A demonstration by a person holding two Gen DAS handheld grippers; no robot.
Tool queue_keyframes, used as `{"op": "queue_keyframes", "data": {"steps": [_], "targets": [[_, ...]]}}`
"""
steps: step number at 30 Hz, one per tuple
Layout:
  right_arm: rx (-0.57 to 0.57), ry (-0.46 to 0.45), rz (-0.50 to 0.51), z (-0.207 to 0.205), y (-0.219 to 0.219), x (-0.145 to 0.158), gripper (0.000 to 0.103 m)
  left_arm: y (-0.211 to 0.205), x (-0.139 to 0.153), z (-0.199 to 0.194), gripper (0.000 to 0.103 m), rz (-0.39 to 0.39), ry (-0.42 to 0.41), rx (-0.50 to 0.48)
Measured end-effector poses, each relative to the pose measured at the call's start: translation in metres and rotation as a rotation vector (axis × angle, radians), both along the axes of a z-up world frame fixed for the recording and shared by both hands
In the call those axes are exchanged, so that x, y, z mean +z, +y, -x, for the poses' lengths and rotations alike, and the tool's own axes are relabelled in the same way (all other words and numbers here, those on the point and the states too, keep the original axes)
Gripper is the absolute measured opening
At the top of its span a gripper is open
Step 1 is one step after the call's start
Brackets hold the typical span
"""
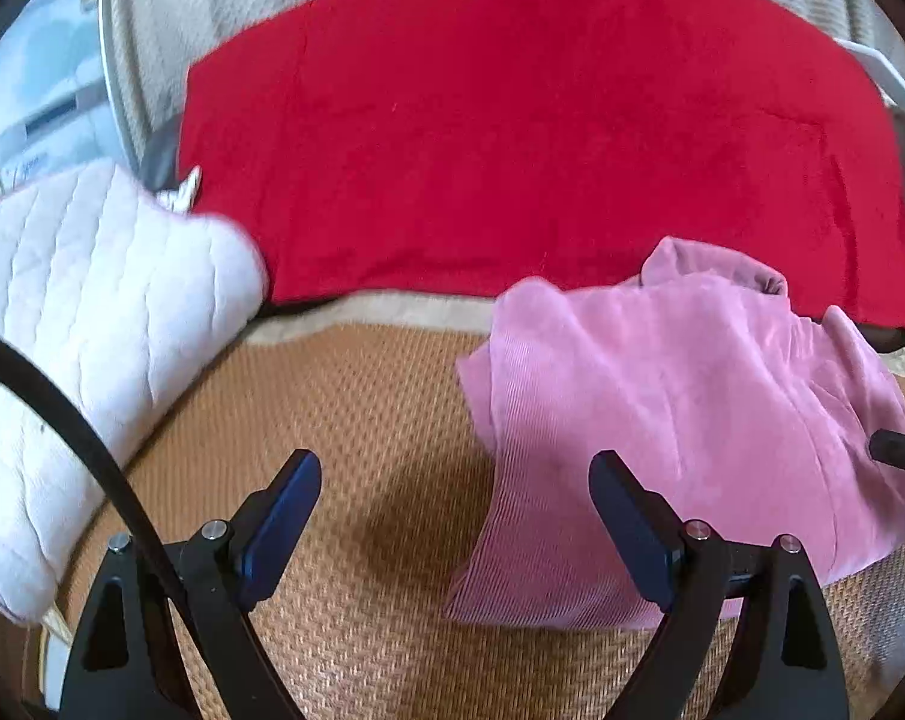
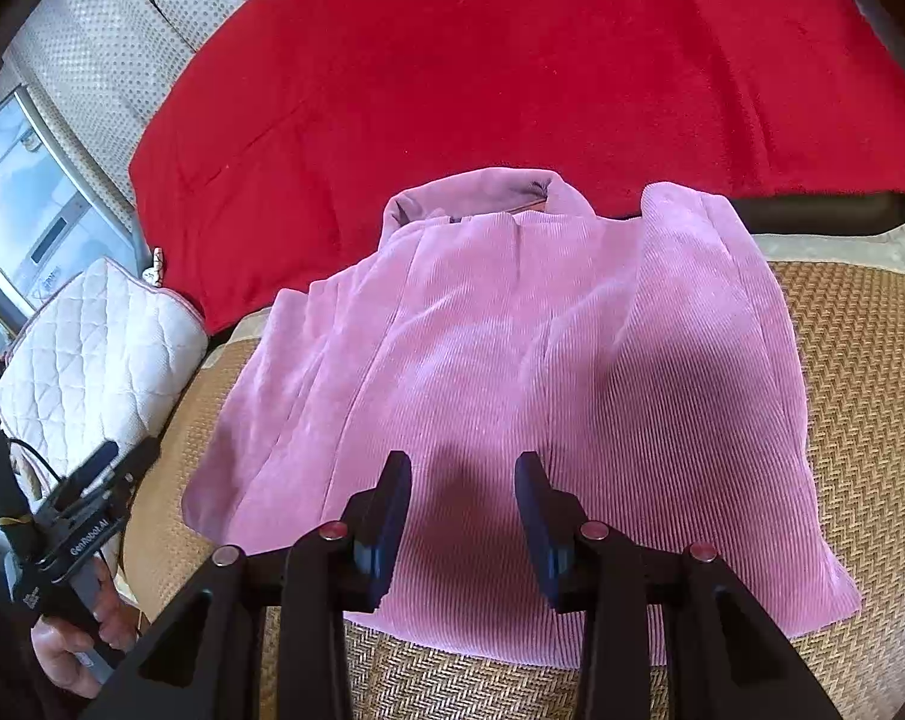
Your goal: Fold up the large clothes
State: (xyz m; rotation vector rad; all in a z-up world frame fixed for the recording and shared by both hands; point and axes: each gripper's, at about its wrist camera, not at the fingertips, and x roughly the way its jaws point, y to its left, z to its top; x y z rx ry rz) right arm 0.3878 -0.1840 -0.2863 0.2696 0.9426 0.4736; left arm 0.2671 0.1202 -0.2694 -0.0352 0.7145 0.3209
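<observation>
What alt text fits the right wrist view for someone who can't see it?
A pink corduroy jacket lies partly folded on a woven mat, collar away from the camera, with the open right gripper above its near half. Behind it is a red blanket; a white quilted cushion lies left.

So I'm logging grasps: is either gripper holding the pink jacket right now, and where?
Nothing is held. The left gripper and right gripper are both open above the pink jacket.
</observation>
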Motion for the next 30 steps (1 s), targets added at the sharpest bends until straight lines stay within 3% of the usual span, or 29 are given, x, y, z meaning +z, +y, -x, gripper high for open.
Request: {"op": "queue_keyframes", "data": {"steps": [13,28,30], "targets": [[0.022,0.028,0.012,-0.005,0.011,-0.009,0.040,0.028,-0.011,0.006,0.092,-0.032,0.037,0.084],[0.042,0.028,0.025,-0.007,0.023,-0.014,0.040,0.033,-0.008,0.010,0.092,-0.049,0.020,0.085],[0.050,0.038,0.034,-0.008,0.026,-0.017,0.045,0.033,-0.011,0.009,0.092,-0.045,0.028,0.079]]}}
